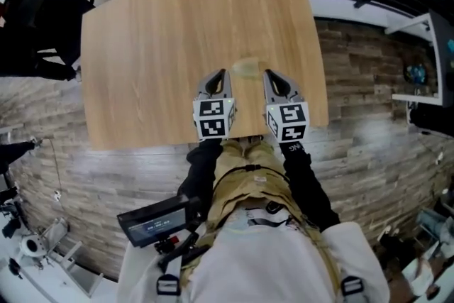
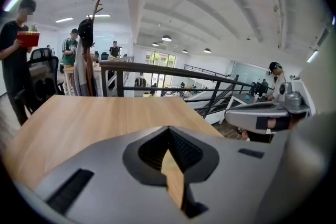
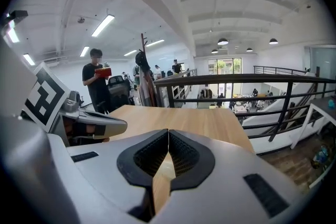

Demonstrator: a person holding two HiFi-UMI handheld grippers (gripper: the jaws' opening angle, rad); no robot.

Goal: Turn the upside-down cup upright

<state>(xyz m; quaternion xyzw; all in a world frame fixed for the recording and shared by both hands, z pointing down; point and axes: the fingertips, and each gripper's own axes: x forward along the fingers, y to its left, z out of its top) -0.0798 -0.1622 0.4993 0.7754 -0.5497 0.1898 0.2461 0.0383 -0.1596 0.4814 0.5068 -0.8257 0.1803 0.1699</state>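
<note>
A pale, see-through cup (image 1: 246, 68) stands on the wooden table (image 1: 156, 46) near its front edge; it is blurred and I cannot tell which way up it is. My left gripper (image 1: 221, 74) is just left of it and my right gripper (image 1: 270, 74) just right, both shut and holding nothing, apart from the cup. In the left gripper view the shut jaws of the left gripper (image 2: 169, 129) point across bare tabletop (image 2: 89, 118), with the right gripper (image 2: 262, 115) alongside. The right gripper (image 3: 168, 131) is likewise shut, the left gripper (image 3: 86, 124) beside it. Neither gripper view shows the cup.
A black railing (image 2: 157, 68) runs behind the table's far edge. A person with a red thing (image 3: 98, 86), an office chair (image 2: 39, 73) and a coat stand (image 2: 86, 57) are beyond the far left corner. The table's right edge (image 1: 319, 46) drops to a brick-patterned floor.
</note>
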